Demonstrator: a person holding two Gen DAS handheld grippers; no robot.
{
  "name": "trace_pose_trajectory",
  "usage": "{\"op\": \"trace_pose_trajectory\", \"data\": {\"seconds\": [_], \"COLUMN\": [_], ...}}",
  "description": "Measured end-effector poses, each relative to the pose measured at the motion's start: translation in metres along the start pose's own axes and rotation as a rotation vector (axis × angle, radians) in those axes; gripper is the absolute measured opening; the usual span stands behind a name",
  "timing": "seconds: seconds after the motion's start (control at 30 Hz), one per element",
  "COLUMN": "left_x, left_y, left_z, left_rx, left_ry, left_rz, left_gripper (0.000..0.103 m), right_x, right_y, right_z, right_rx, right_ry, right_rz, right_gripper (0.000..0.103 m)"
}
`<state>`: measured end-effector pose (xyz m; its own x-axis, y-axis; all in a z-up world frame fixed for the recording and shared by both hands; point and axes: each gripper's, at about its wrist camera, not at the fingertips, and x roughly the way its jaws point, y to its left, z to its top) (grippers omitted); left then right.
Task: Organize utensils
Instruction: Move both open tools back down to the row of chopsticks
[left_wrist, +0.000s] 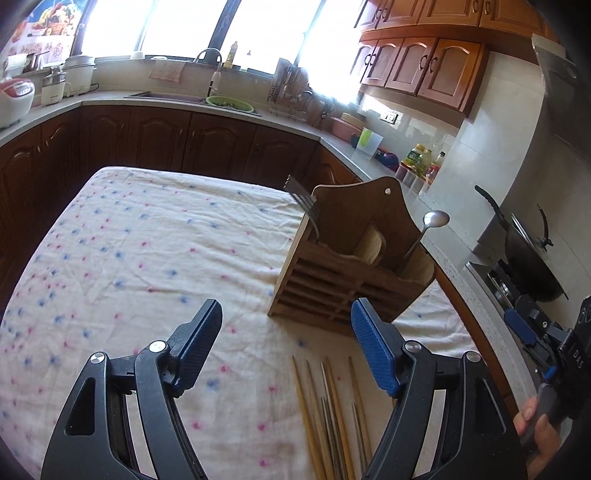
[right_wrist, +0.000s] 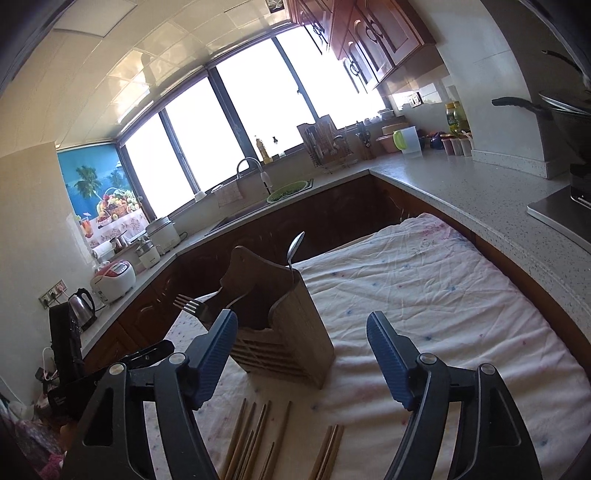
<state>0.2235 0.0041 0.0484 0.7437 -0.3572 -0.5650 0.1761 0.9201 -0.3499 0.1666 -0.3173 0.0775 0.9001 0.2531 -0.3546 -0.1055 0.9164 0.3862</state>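
A wooden utensil holder (left_wrist: 351, 266) stands on the floral cloth, also in the right wrist view (right_wrist: 284, 332). A fork (left_wrist: 303, 201) leans in its left compartment and a spoon (left_wrist: 432, 223) in its right; both also show in the right wrist view, fork (right_wrist: 192, 306) and spoon (right_wrist: 295, 245). Several chopsticks (left_wrist: 328, 413) lie loose on the cloth in front of the holder (right_wrist: 258, 439). My left gripper (left_wrist: 286, 339) is open and empty above the chopsticks. My right gripper (right_wrist: 301, 354) is open and empty, hovering before the holder.
The cloth-covered table (left_wrist: 147, 258) is ringed by a kitchen counter (right_wrist: 461, 192) with a sink (left_wrist: 166, 96), dish rack (left_wrist: 291, 92), rice cookers (left_wrist: 14, 99) and bottles (left_wrist: 421, 158). A wok (left_wrist: 528, 254) sits on the stove at right. The right gripper shows at the edge of the left wrist view (left_wrist: 543, 332).
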Motion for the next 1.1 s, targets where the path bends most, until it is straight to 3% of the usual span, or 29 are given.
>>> {"op": "trace_pose_trajectory", "data": {"seconds": [0.17,0.43,0.63,0.93,1.03,1.1], "left_x": [-0.028,-0.054,-0.056,-0.047,-0.042,-0.037], "left_y": [0.016,0.026,0.013,0.010,0.008,0.008], "left_z": [-0.031,-0.075,-0.087,-0.092,-0.092,-0.092], "left_rx": [-0.073,-0.098,-0.025,-0.016,-0.012,-0.011], "left_ry": [0.008,0.044,0.068,0.110,0.120,0.135], "left_rz": [0.027,0.107,0.140,0.150,0.156,0.158], "left_gripper": [0.074,0.074,0.074,0.074,0.074,0.074], "right_x": [-0.021,-0.045,-0.043,-0.038,-0.033,-0.028], "right_y": [-0.001,0.003,0.005,0.012,0.014,0.015], "right_z": [-0.025,-0.061,-0.078,-0.090,-0.093,-0.095], "right_rx": [0.011,-0.019,-0.033,-0.051,-0.056,-0.057], "right_ry": [0.020,0.062,0.113,0.146,0.164,0.185], "right_rz": [-0.029,-0.101,-0.108,-0.094,-0.088,-0.086], "right_gripper": [0.075,0.075,0.075,0.074,0.069,0.060]}}
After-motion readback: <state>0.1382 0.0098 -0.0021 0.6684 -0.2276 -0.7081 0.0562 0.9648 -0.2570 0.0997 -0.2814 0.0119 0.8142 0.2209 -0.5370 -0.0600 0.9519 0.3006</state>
